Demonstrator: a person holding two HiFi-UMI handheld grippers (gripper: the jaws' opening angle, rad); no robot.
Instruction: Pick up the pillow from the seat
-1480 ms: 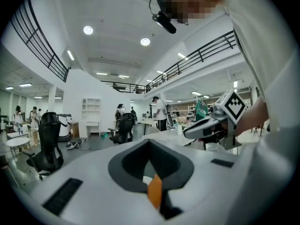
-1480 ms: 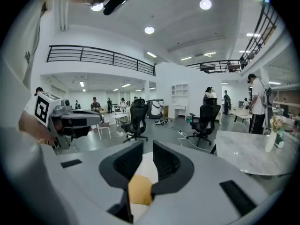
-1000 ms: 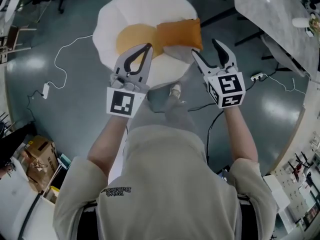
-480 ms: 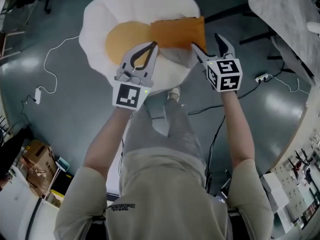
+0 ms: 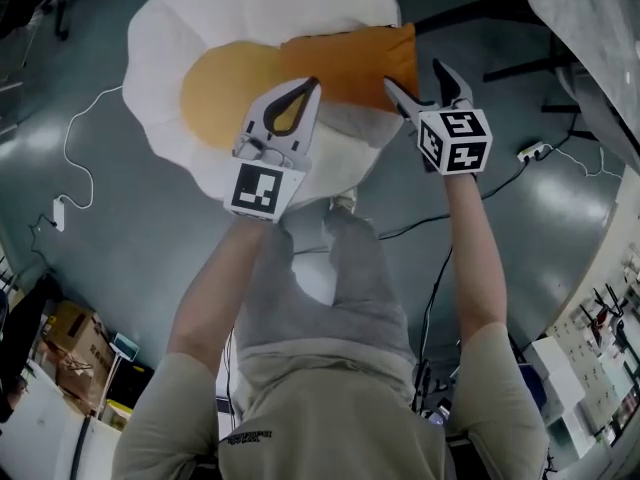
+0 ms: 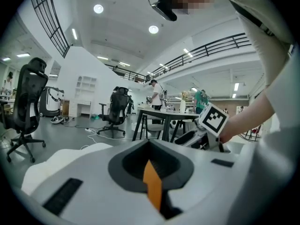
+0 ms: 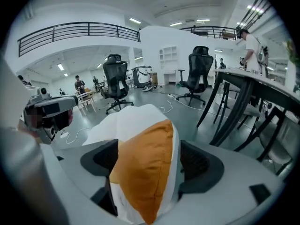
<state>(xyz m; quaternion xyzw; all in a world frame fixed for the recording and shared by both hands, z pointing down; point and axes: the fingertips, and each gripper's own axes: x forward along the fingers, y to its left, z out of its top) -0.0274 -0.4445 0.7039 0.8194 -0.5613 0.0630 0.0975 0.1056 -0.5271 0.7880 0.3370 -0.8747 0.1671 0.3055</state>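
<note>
Over seat [image 5: 160, 58], pillow [image 5: 350, 63] lies crosswise, left hand-held gripper [image 5: 312, 86] pinching, right one [image 5: 415, 74] opening astride.

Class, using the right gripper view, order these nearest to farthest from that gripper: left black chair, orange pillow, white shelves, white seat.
1. orange pillow, between its jaws
2. white seat, just behind
3. left black chair, mid-floor
4. white shelves, far wall

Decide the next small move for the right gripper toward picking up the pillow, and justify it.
Probably close the right gripper: its fingers have just been opening and stand apart around the orange pillow at its corner, not pressing it, while the pillow lies on the white seat.
</note>
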